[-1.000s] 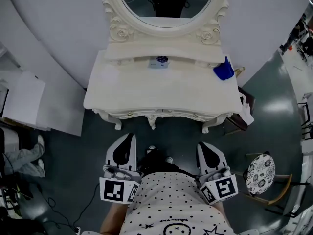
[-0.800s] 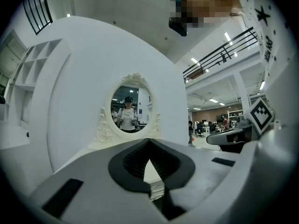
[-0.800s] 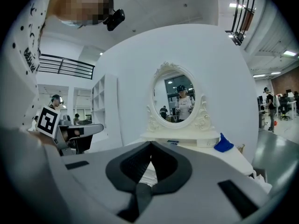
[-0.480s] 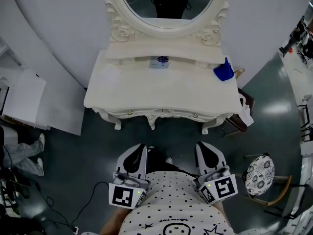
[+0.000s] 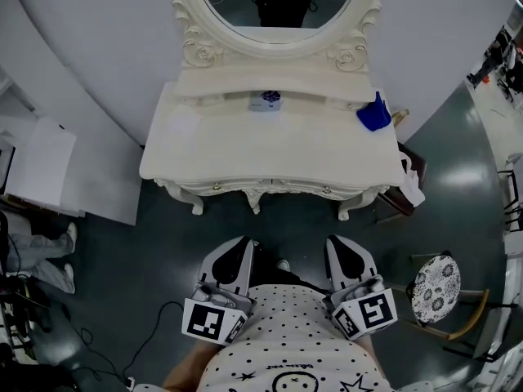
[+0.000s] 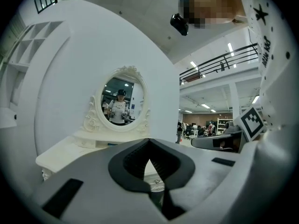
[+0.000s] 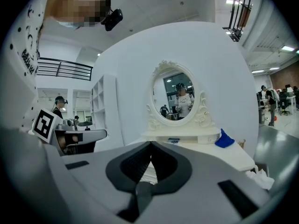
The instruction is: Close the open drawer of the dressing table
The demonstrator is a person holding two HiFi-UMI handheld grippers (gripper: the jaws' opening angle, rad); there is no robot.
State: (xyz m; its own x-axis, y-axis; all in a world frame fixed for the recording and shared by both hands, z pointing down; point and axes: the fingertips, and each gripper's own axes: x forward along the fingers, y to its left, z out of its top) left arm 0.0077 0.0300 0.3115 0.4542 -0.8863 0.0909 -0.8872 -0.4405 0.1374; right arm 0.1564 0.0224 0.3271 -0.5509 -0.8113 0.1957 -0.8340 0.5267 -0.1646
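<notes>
The cream dressing table (image 5: 270,149) with its oval mirror (image 5: 274,6) stands ahead of me, across a strip of dark floor. Its front drawers (image 5: 270,188) look flush, with small knobs showing. Under the mirror shelf a small white piece with a blue pattern (image 5: 265,100) juts out; I cannot tell whether it is a drawer. My left gripper (image 5: 237,251) and right gripper (image 5: 343,250) hang low by my waist, well short of the table, both shut and empty. The left gripper (image 6: 149,141) and right gripper (image 7: 151,143) each show their pads meeting, pointed at the table.
A blue cloth-like thing (image 5: 374,114) lies on the table's right rear corner. A stool with a patterned seat (image 5: 433,288) stands to the right. White panels (image 5: 49,170) lean at the left, beside another person's legs (image 5: 37,256). A cable (image 5: 151,333) trails on the floor.
My left gripper has shifted right, closer to my body's middle, and sits a little lower in the head view. The right gripper has stayed put. Both remain shut.
</notes>
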